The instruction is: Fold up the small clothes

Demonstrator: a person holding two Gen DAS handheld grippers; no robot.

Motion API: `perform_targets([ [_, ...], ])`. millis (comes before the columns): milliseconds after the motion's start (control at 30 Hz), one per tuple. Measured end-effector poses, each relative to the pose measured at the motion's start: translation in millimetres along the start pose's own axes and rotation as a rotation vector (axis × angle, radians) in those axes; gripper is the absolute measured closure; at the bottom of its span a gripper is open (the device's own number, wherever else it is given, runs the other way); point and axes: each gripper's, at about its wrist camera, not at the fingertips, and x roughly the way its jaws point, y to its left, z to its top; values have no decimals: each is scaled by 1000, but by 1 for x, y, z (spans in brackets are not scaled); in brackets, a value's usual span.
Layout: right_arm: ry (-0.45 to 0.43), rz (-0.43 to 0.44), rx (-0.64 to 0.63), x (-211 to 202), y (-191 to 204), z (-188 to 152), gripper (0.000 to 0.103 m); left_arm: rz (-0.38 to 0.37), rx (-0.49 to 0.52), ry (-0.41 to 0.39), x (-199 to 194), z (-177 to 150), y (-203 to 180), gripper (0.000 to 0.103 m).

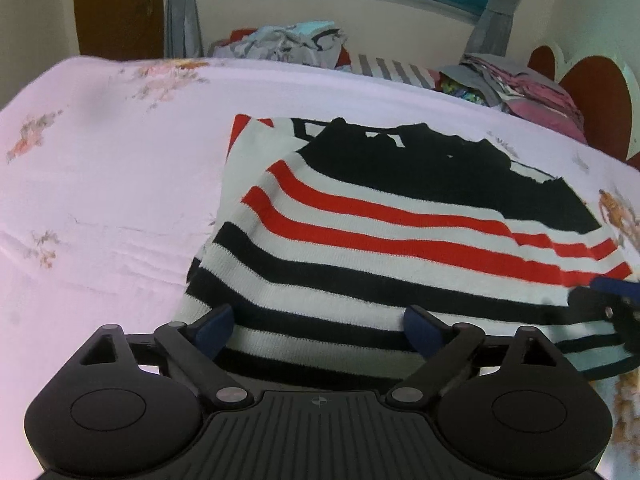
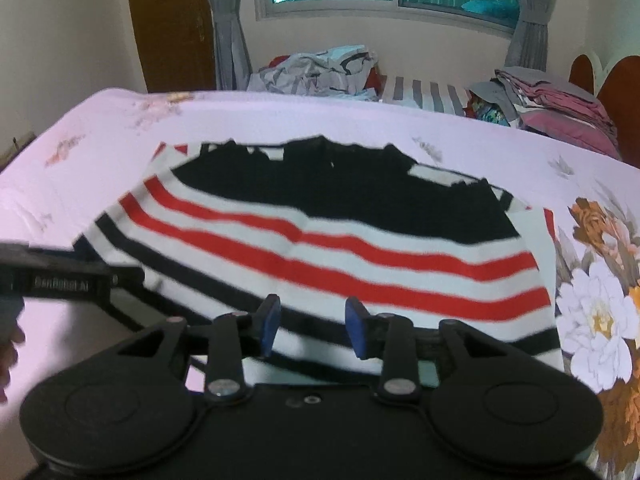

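A knit sweater striped in black, white and red lies folded on the pink floral bed sheet; its black top part faces the far side. My left gripper is open wide above the sweater's near hem, with nothing pinched between its blue pads. The right gripper's blue tip shows at the sweater's right edge. In the right wrist view the same sweater fills the middle. My right gripper hovers over its near black-and-white stripes, jaws apart and empty. The left gripper reaches in from the left.
Loose clothes are heaped at the bed's far side, with a folded stack at the far right by a brown headboard. A window and grey curtains lie beyond. A hand shows at the left edge.
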Motion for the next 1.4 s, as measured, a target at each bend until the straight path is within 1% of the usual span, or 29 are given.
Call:
perform_targets([
  [100,-21,-28,1,-2,2,16,65,-15,-24,23,0,3,6,11],
  [233,-37,-60,16,4,4,35,61,-62,-93,42,0,3,19,11],
  [333,-16,-84,50,20,3,39,59,-108,-161,52,-5,-2,32,11],
  [433,17,-91,112,35,1,32,60,-151,-255,77,-8,-15,49,10],
  [500,24,-102,135,41,2,27,60,-179,-348,113,-4,-28,62,10],
  [533,25,-114,144,45,1,25,60,-206,-402,119,-2,-36,68,10],
  [600,31,-131,150,50,1,22,60,-250,-446,62,0,-43,73,4],
  [633,39,-139,152,54,1,21,59,-278,-464,48,4,-43,74,2],
  [700,47,-147,153,59,1,17,59,-335,-495,25,16,-40,74,1],
  [767,49,-154,147,62,3,16,59,-361,-518,-15,27,-35,75,1],
  [867,46,-161,133,63,5,16,58,-406,-585,-78,42,-30,77,1],
  [967,43,-158,133,62,4,17,58,-428,-630,-125,55,-24,75,1],
  [1000,39,-158,134,61,4,18,58,-431,-643,-140,59,-22,73,3],
  [1067,26,-162,143,60,2,19,58,-419,-660,-171,64,-20,69,15],
  [1100,22,-162,150,60,1,20,58,-415,-668,-174,67,-20,68,30],
  [1133,24,-162,154,62,0,20,58,-409,-687,-174,72,-20,68,42],
  [1167,30,-163,148,65,0,19,58,-403,-705,-178,74,-21,71,46],
  [1233,26,-171,121,70,2,17,57,-389,-729,-175,78,-20,72,62],
  [1267,27,-172,103,73,3,15,57,-383,-735,-173,80,-20,71,68],
  [1300,23,-173,88,74,3,14,57,-369,-742,-169,81,-19,70,80],
  [1333,14,-174,73,76,5,13,56,-364,-741,-172,81,-18,68,83],
  [1367,3,-177,52,77,7,10,56,-358,-731,-179,80,-17,66,83],
  [1400,-6,-179,29,77,8,9,55,-352,-709,-191,76,-12,60,86],
])
